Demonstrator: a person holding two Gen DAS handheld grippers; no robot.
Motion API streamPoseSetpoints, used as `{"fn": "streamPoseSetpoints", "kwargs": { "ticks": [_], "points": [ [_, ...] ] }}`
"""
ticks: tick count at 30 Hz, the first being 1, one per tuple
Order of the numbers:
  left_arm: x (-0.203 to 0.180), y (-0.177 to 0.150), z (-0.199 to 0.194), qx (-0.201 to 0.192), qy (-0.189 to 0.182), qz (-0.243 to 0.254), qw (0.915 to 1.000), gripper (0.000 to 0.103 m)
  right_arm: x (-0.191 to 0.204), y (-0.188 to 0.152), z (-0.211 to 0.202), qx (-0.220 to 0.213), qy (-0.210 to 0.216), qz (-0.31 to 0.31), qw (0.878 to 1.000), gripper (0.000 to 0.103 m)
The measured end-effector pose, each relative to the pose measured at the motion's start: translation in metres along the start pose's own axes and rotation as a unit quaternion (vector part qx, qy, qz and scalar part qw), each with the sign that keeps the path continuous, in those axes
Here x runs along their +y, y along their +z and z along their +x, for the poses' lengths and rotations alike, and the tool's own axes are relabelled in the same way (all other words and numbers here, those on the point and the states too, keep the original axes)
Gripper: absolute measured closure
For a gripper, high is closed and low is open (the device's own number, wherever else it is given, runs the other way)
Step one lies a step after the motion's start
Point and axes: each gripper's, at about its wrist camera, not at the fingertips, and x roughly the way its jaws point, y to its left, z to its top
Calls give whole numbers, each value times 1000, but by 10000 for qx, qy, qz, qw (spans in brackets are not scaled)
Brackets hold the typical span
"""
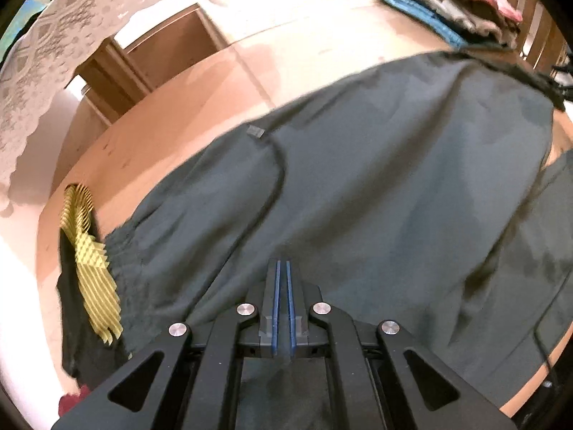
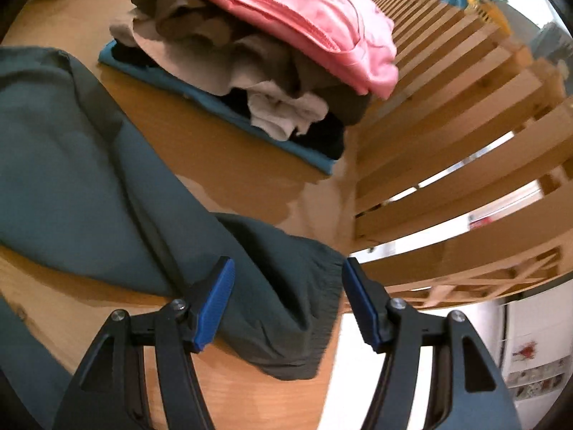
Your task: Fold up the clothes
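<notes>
Item: dark green trousers [image 1: 358,179], spread across wooden table [image 1: 172,114]. Soft, light, limp cloth; best hold is elastic cuff [image 2: 322,286]. Right gripper [image 2: 288,304] open astride it; left gripper [image 1: 283,268] shut, apparently empty.

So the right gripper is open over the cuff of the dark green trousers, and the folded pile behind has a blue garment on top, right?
Not quite. The garment on top of the folded pile is pink, as the right wrist view shows; blue lies at the bottom. The right gripper is indeed open over the dark green trousers' cuff.
</notes>
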Motion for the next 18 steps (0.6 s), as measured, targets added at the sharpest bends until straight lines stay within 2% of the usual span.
{"fn": "streamPoseSetpoints", "kwargs": {
  "ticks": [2, 4, 5, 10, 13, 17, 18],
  "points": [
    [-18, 14, 3, -86, -113, 298, 9995, 99, -4, -4, -4, -8, 224, 97, 9997, 42],
    [-42, 27, 6, -152, -175, 704, 9973, 93, -8, -35, -15, 13, 361, 116, 9993, 42],
    [-54, 34, 9, -176, -165, 888, 9958, 90, -9, -38, -14, 49, 377, 94, 9992, 42],
    [-78, 56, 38, -2, -49, 1172, 9931, 89, -12, -51, -9, 201, 484, -3, 9986, 42],
    [-74, 56, 47, -5, 50, 1154, 9933, 87, -14, -49, -6, 207, 404, -20, 9990, 42],
    [-37, 60, 50, 88, 430, 607, 9972, 77, -23, -42, -4, 100, 441, 179, 9988, 42],
    [-29, 62, 51, 139, 546, 472, 9973, 77, -25, -40, -6, 66, 498, 239, 9985, 42]
  ]
}}
